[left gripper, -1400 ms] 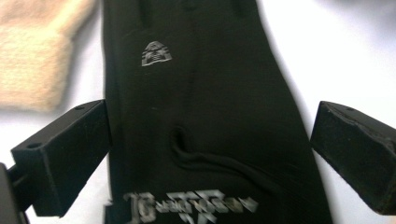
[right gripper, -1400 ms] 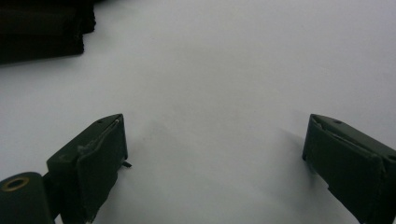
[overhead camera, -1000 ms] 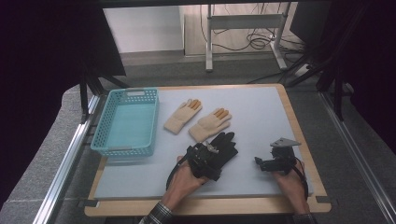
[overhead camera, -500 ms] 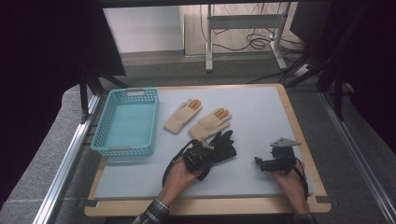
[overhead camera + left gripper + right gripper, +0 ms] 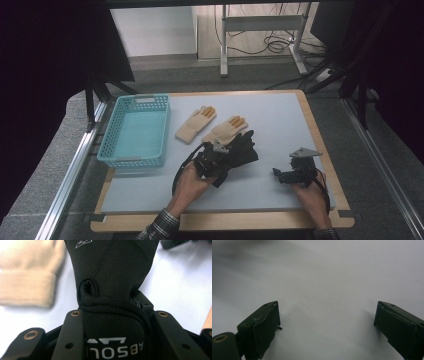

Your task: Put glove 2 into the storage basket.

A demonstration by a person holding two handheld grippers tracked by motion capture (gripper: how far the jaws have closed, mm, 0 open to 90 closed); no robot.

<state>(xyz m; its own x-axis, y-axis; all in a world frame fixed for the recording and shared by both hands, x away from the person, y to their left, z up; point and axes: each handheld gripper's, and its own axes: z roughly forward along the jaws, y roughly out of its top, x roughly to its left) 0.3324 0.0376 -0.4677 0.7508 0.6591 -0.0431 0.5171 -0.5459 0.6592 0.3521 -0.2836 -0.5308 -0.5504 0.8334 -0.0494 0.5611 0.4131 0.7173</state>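
A black glove lies mid-table, and my left gripper is shut on its cuff. In the left gripper view the glove stretches away from my left gripper, its lettered cuff bunched between the jaws. Two beige gloves with orange fingertips lie just beyond: one to the left, the other touching the black glove. The nearer beige cuff is blurred at upper left. My right gripper rests at the front right, open. Its fingers stand wide apart over bare mat, with nothing between them.
A teal plastic basket stands empty at the table's left side. The grey mat has a wooden border. Beyond the far edge are a metal stand and floor cables.
My left hand and gripper have edged slightly forward and left, keeping hold of the black glove. The right gripper has stayed put.
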